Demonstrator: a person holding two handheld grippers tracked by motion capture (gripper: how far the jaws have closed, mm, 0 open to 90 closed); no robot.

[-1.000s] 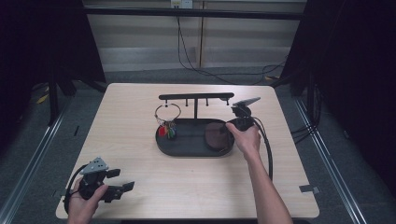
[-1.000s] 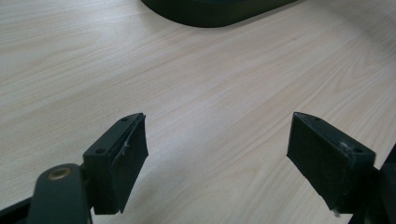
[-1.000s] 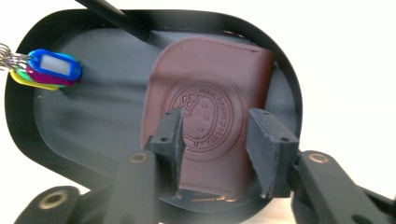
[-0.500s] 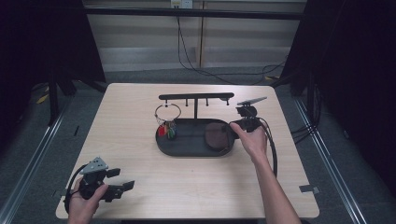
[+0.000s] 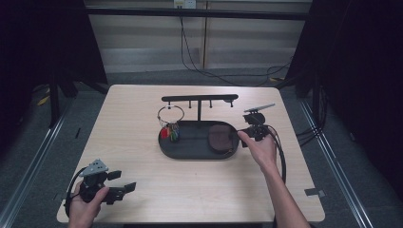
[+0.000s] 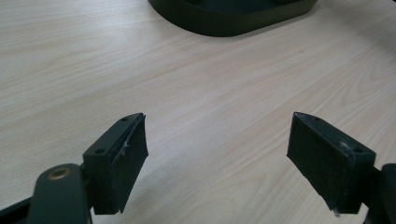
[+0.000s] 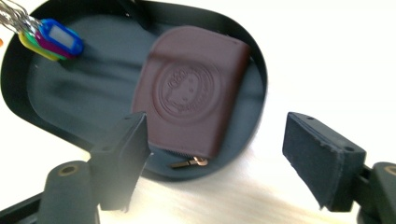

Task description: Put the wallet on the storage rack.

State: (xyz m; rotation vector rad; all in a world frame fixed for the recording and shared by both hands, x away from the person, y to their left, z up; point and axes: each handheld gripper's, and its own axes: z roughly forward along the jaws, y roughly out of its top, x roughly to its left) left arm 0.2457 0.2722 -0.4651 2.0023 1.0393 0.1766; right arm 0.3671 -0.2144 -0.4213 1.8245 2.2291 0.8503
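A brown embossed zip wallet (image 7: pixel 191 93) lies flat in the right end of a black oval tray (image 5: pixel 190 153), and I see the wallet (image 5: pixel 219 138) from above too. A key ring with coloured tags (image 5: pixel 169 128) hangs at the tray's left end from a hook bar (image 5: pixel 199 99); the tags (image 7: pixel 53 39) rest over the tray (image 7: pixel 37 121). My right gripper (image 7: pixel 215 163) hovers at the tray's right rim, just clear of the wallet. Its jaws have just been opening and stand open, pads touching nothing. From above, the right gripper (image 5: pixel 241 136) points left. My left gripper (image 5: pixel 124 181) rests open near the front left corner.
The left gripper (image 6: pixel 217 163) looks across bare wood toward the tray's rim (image 6: pixel 229 21). A cable (image 5: pixel 281 152) trails from the right gripper down the table's right side. Dark floor and metal rails surround the table.
My right hand has drawn back to the right, off the tray's end, leaving the wallet lying in the tray. The left hand has kept still.
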